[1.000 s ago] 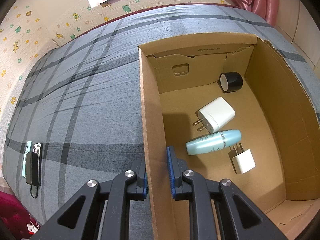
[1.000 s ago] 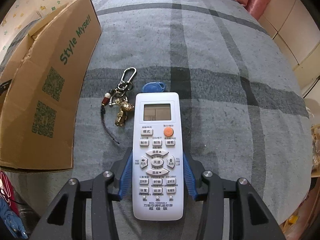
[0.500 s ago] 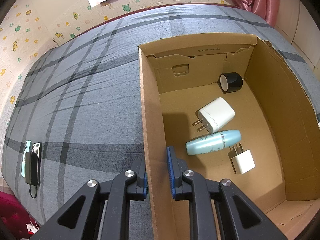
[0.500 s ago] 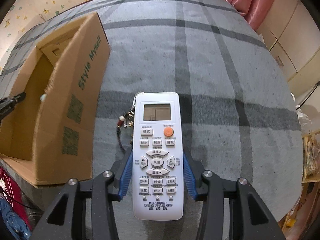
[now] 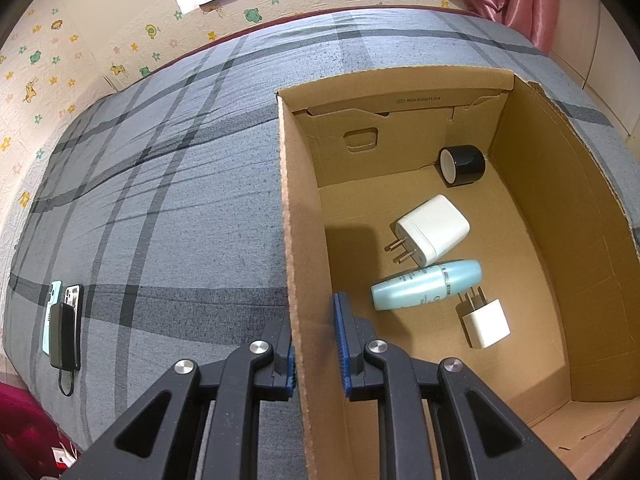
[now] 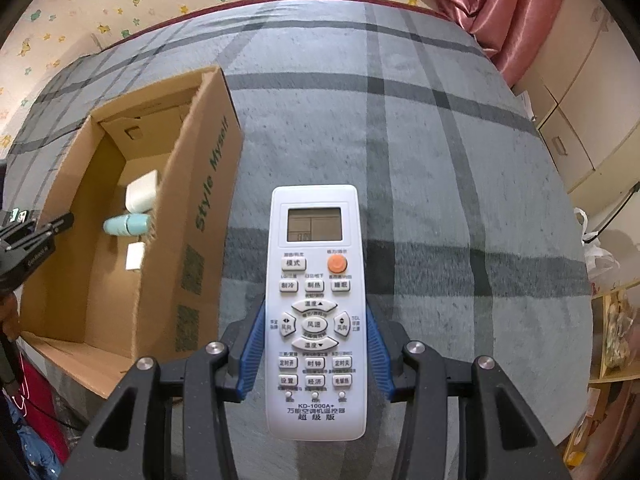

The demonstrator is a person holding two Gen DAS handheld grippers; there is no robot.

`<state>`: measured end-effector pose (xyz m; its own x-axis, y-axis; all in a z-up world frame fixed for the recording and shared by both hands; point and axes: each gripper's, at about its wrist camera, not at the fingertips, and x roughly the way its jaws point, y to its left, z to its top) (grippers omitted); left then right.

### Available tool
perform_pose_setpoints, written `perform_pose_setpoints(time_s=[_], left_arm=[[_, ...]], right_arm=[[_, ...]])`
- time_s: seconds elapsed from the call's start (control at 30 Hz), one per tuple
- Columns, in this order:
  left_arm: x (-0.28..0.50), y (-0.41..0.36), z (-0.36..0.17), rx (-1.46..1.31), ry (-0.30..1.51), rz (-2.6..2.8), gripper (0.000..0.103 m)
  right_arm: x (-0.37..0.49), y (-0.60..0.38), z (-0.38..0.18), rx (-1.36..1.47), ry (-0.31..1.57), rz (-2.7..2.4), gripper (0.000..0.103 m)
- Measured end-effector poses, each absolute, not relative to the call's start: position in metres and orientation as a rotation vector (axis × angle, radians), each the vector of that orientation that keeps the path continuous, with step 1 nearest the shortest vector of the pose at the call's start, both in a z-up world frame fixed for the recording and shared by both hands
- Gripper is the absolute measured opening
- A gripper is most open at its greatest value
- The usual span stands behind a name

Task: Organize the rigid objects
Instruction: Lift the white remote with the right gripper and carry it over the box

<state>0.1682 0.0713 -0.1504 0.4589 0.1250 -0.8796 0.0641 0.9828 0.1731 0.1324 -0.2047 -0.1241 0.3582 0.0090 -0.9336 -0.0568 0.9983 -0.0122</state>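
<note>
My left gripper (image 5: 316, 344) is shut on the left wall of an open cardboard box (image 5: 294, 208) that stands on a grey plaid bed. On the box floor lie a large white charger (image 5: 434, 229), a teal bottle (image 5: 426, 285), a small white charger (image 5: 486, 324) and a black round cap (image 5: 462, 165). My right gripper (image 6: 316, 350) is shut on a white air-conditioner remote (image 6: 315, 300), held above the bed to the right of the box (image 6: 196, 248). The left gripper (image 6: 32, 236) shows at that view's left edge.
Two phones and a black power bank (image 5: 64, 326) lie near the bed's left edge. A pink curtain (image 6: 500, 4) hangs at the far right, with cabinets (image 6: 580, 120) beside the bed. Wallpaper with small cartoon animals lines the far wall.
The right gripper has risen with the remote and shifted toward the box; the keychain and blue tag under it are out of sight and the box interior now shows. The left gripper has not moved.
</note>
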Motion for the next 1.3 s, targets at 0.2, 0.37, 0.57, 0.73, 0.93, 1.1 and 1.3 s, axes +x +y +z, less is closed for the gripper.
perform_pose_setpoints(time_s=[0.2,0.37,0.57,0.73,0.93,1.1,1.3], left_arm=[[0.168,0.071,-0.151,0.192,1.096,0.038,0.017],[0.168,0.071,-0.15,0.19,1.095,0.036,0.017],[0.168,0.073,-0.15,0.187,1.096,0.034,0.017],[0.17,0.073,-0.15,0.185,1.098,0.032,0.017],[0.17,0.074,-0.151,0.179,1.097,0.028,0.017],[0.169,0.074,-0.151,0.181,1.098,0.028,0.017],[0.17,0.075,-0.151,0.175,1.098,0.024,0.017]], right_arm=[[0.141,-0.194,-0.111,-0.056,1.179,0.058,0.049],[0.15,-0.182,-0.101,-0.065,1.159,0.079,0.049],[0.161,-0.163,-0.092,-0.069,1.139,0.114,0.049],[0.17,-0.139,-0.084,-0.091,1.12,0.154,0.049],[0.18,-0.116,-0.079,-0.104,1.115,0.197,0.049],[0.187,-0.1,-0.081,-0.103,1.12,0.233,0.049],[0.196,-0.075,-0.091,-0.116,1.14,0.276,0.049]])
